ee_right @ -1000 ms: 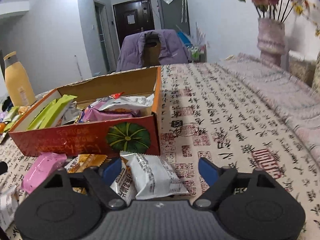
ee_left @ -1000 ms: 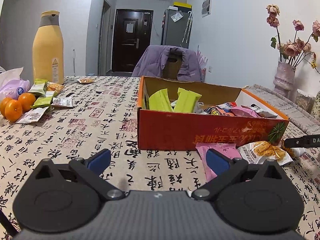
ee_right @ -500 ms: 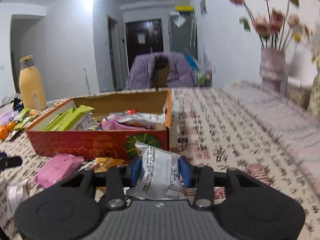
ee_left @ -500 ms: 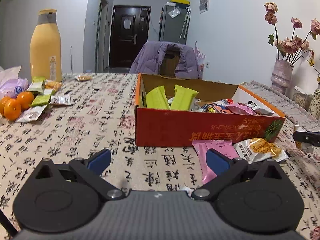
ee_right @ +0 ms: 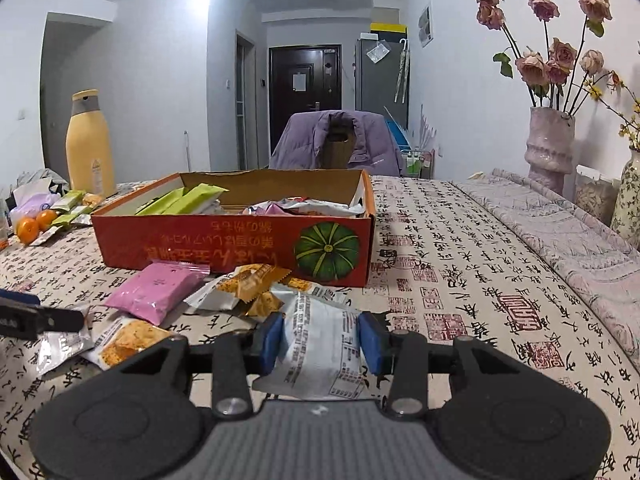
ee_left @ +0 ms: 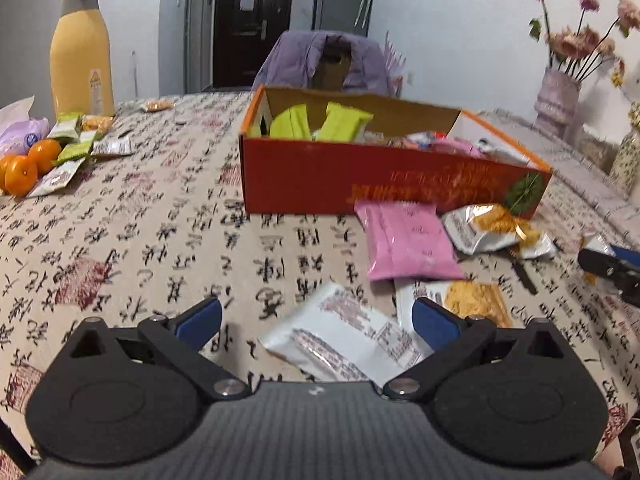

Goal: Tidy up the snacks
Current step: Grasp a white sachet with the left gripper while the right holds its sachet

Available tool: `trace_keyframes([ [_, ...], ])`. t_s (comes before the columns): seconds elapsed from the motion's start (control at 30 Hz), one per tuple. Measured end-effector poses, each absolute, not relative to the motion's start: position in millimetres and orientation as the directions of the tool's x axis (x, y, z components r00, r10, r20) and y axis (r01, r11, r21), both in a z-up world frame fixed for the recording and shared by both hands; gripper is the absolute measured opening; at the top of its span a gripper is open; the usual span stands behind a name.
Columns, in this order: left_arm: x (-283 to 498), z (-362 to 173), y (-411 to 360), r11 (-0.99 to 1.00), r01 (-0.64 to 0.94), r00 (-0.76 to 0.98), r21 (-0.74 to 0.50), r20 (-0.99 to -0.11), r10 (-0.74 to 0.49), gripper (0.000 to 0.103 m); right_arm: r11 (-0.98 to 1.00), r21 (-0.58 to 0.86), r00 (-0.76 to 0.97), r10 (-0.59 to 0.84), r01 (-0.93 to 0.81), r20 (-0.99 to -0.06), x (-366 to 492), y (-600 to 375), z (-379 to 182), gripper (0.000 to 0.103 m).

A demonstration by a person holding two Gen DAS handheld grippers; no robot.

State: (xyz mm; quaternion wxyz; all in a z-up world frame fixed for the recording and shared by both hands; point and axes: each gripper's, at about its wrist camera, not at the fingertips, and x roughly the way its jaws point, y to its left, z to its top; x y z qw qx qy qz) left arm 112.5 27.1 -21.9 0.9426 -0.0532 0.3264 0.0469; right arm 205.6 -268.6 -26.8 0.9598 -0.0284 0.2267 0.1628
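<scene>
**Red box mid-tabletop, loose packets in front, right claw on a white one**

Red cardboard box [ee_right: 224, 248] with a green pumpkin printed on its near wall sits open on the tabletop [ee_right: 460, 280], which is covered by a cloth printed with black calligraphy. Inside: green wrapped bars [ee_right: 188, 200] leaning at the left end, mixed packets heaped toward the right end.

Right claw [ee_right: 320, 342]: blue pads pressed on both sides of a white printed snack packet [ee_right: 320, 344], which is gripped between them. Whether the packet is clear of the cloth cannot be told. Just beyond it, in front of the box, lie a pink packet [ee_right: 154, 290] and orange-and-white packets [ee_right: 244, 284], partly overlapping. Another orange-fronted packet [ee_right: 128, 340] lies nearer, to the left.

Left claw [ee_left: 316, 320]: jaws spread wide, pads touching nothing. A white packet with reddish print [ee_left: 340, 336] lies on the cloth between and below them. The same pink packet [ee_left: 408, 240] is beyond, close to the box front.

Far left of the tabletop: tall yellow bottle with grey cap [ee_left: 82, 52], oranges [ee_left: 28, 164], a few small green and white packets [ee_left: 72, 148] beside them, well apart from the box. Right side: pink vase of dried roses [ee_right: 550, 148]. Chair draped with a purple jacket [ee_right: 336, 140] behind the box.
</scene>
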Motion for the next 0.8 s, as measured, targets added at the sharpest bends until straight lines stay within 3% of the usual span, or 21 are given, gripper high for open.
trace_keyframes([
  [0.47,117.7,-30.2,11.8,0.990,-0.137,0.764,-0.024,-0.639,0.090,0.101,0.933,0.046,0.832,0.340,-0.358,-0.439,201.4,-261.7,-36.5,0.041],
  [0.63,112.7,-28.8,8.0,0.991,-0.131,0.778,-0.016,-0.621,0.092,0.079,0.929,0.053,0.827,0.352,-0.367,-0.440,201.0,-259.9,-39.3,0.041],
  [0.8,106.8,-26.2,8.8,0.992,-0.121,0.790,-0.021,-0.608,0.084,0.072,0.929,0.058,0.828,0.354,-0.366,-0.436,200.6,-260.9,-40.5,0.041],
])
